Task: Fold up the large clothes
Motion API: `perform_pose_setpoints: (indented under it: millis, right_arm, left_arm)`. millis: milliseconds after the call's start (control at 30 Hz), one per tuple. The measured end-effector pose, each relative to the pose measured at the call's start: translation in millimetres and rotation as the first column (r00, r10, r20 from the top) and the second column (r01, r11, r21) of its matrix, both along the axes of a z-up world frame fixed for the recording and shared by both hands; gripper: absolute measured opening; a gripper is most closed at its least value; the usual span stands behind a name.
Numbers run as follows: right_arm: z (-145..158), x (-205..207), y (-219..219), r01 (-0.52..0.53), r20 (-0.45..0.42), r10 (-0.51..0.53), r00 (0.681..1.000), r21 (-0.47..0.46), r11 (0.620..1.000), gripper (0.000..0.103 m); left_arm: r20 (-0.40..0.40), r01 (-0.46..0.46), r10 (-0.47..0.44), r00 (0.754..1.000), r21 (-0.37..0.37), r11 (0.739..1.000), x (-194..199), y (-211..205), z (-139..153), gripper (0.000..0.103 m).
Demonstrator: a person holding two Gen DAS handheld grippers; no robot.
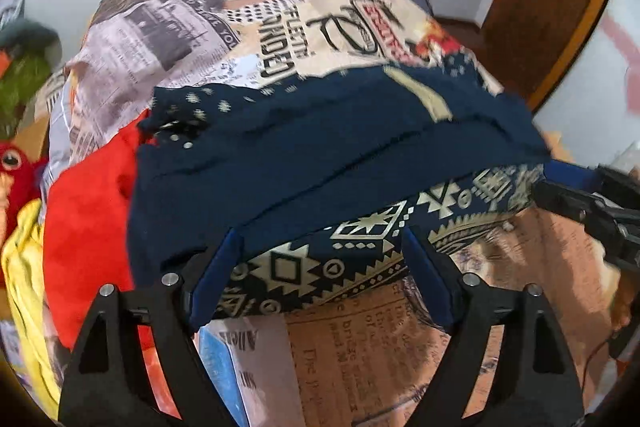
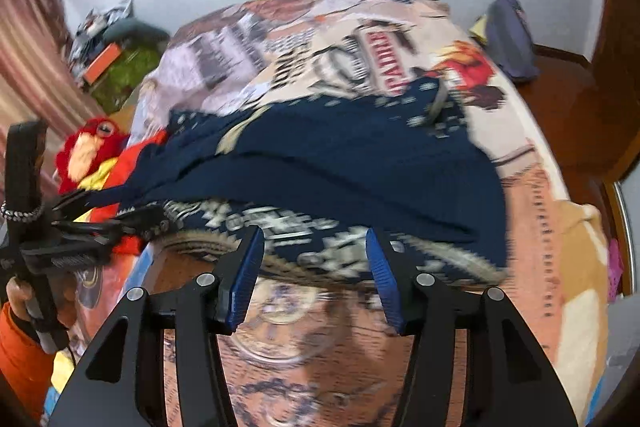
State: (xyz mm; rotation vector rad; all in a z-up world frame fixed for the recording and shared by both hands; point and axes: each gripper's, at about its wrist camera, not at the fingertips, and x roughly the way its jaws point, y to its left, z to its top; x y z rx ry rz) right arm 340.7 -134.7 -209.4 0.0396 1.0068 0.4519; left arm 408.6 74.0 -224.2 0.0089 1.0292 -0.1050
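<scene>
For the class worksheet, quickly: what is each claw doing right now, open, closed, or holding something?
Left claw: open, nothing held; the navy patterned garment lies between its fingers.
Right claw: open, nothing held, at the same garment's near edge.

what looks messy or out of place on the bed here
The navy patterned garment lies bunched in uneven folds, its patterned hem turned up. Beside it, a red garment and a yellow one are crumpled in a heap.

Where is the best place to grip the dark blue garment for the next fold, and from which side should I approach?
Probably the patterned hem of the dark blue garment, approached from the near side: that edge lies closest, facing both open hand-held grippers, left and right.
</scene>
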Motion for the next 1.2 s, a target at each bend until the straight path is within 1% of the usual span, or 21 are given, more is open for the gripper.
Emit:
perform_pose_setpoints:
  millis: [67,133,167,200,267,333,367,433,467,533,567,600,633,700,733,800,867,967,1033,1133,1200]
  right_arm:
    - [-7,4,13,-0.011,0.002,0.011,1.000,-0.014,1.000,0.049]
    - [-17,13,25,-0.018,-0.023,0.017,1.000,-0.036,0.999,0.049]
    - [-23,20,30,-0.021,-0.050,0.019,0.999,-0.039,0.999,0.049]
    - [-25,22,31,-0.015,-0.057,0.013,0.998,-0.036,0.999,0.049]
    - [-27,28,29,0.009,-0.045,-0.009,0.999,-0.009,1.000,0.049]
    - [-25,35,23,0.027,-0.036,-0.026,0.999,0.011,1.000,0.049]
    - [-23,42,21,0.037,-0.031,-0.036,0.999,0.022,0.999,0.049]
    - [-21,62,16,0.054,-0.028,-0.053,0.998,0.015,0.998,0.049]
    - [-19,74,15,0.056,-0.026,-0.056,0.998,0.008,0.998,0.049]
    - [-13,103,10,0.105,-0.014,-0.105,0.994,-0.014,0.994,0.049]
    - [-9,115,7,0.145,-0.011,-0.145,0.989,-0.010,0.989,0.049]
    - [-1,127,3,0.180,-0.016,-0.180,0.984,0.020,0.983,0.049]
    - [5,134,2,0.198,-0.028,-0.197,0.980,0.041,0.979,0.049]
    - [21,139,3,0.195,-0.042,-0.192,0.981,0.091,0.977,0.049]
    - [29,136,5,0.180,-0.020,-0.179,0.984,0.108,0.978,0.049]
    - [42,121,12,0.145,0.042,-0.150,0.988,0.089,0.985,0.049]
    - [44,106,22,0.096,0.067,-0.099,0.993,0.045,0.994,0.050]
    - [32,95,33,0.045,0.065,-0.045,0.997,-0.009,0.999,0.050]
    - [17,90,40,0.015,0.036,-0.013,0.999,-0.043,0.999,0.050]
    - [-9,86,41,-0.020,-0.068,0.020,0.997,0.003,1.000,0.050]
    - [-24,83,36,-0.001,-0.107,0.003,0.994,0.016,1.000,0.050]
  left_arm:
    - [0.002,-0.001,0.001,1.000,0.018,1.000,9,-1,-11,0.084]
    - [0.011,-0.004,0.004,1.000,0.024,1.000,15,3,-17,0.088]
    - [0.015,-0.012,0.012,1.000,0.017,1.000,19,9,-19,0.088]
    - [0.014,-0.022,0.022,1.000,0.000,1.000,22,15,-20,0.088]
    - [0.026,-0.060,0.061,0.998,-0.037,0.997,29,30,-17,0.088]
    - [0.047,-0.097,0.098,0.994,-0.033,0.995,35,43,-12,0.088]
    - [0.052,-0.108,0.109,0.993,-0.021,0.994,45,53,-9,0.088]
    - [0.043,-0.098,0.097,0.994,0.020,0.995,62,61,-6,0.088]
    - [0.037,-0.102,0.100,0.994,0.073,0.992,80,68,-3,0.088]
    - [0.029,-0.157,0.155,0.988,0.131,0.979,102,83,2,0.088]
    - [0.017,-0.183,0.182,0.983,0.107,0.977,116,95,8,0.088]
    - [0.009,-0.190,0.190,0.982,0.053,0.980,126,107,17,0.088]
    - [0.025,-0.213,0.212,0.977,0.026,0.977,129,116,27,0.088]
    - [0.084,-0.264,0.263,0.961,0.004,0.965,125,129,46,0.088]
    - [0.099,-0.271,0.270,0.958,-0.009,0.963,122,131,52,0.088]
    - [0.121,-0.269,0.276,0.954,-0.066,0.961,109,139,63,0.088]
    - [0.117,-0.263,0.274,0.954,-0.105,0.959,95,142,64,0.088]
    - [0.087,-0.237,0.248,0.965,-0.122,0.964,79,131,53,0.088]
    - [0.082,-0.201,0.209,0.975,-0.099,0.975,71,114,43,0.088]
    - [0.100,-0.140,0.148,0.984,-0.085,0.987,56,88,30,0.088]
    - [0.092,-0.105,0.118,0.989,-0.126,0.986,49,70,17,0.088]
